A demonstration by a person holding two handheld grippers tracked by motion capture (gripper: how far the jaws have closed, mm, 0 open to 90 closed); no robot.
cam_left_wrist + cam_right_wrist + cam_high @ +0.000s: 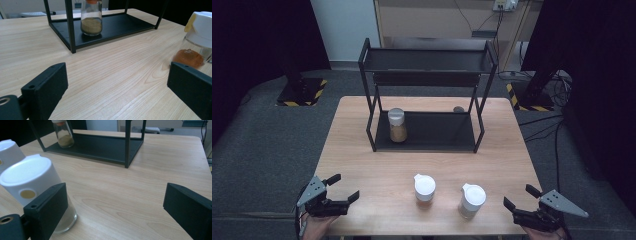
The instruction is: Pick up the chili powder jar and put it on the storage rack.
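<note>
Light wooden table point(362, 150) carries everything here. From the high view, a black metal two-level rack point(427, 95) stands toward the far edge, and one glass spice jar with a white lid and yellowish powder point(397, 125) stands at the left end of its lower shelf. I judge that this jar is placed, so one of three is done. Two jars wait near the front edge: a glass jar with a white flip cap and orange powder point(425, 188) in the middle, and a glass jar with a white flip cap and pale contents point(472, 200) just to its right. The left gripper point(343, 189) rests at the front left corner, released and holding nothing. The right gripper point(518, 197) rests at the front right corner, also released and empty.

In the left gripper view, the jaws stand wide apart over bare wood, with the orange jar point(197, 42) near the right jaw but apart from it.

In the right gripper view, the pale jar point(37, 190) stands just beside the left jaw, the orange one behind it. The rack posts and its low upper shelf may hinder the placing.
</note>
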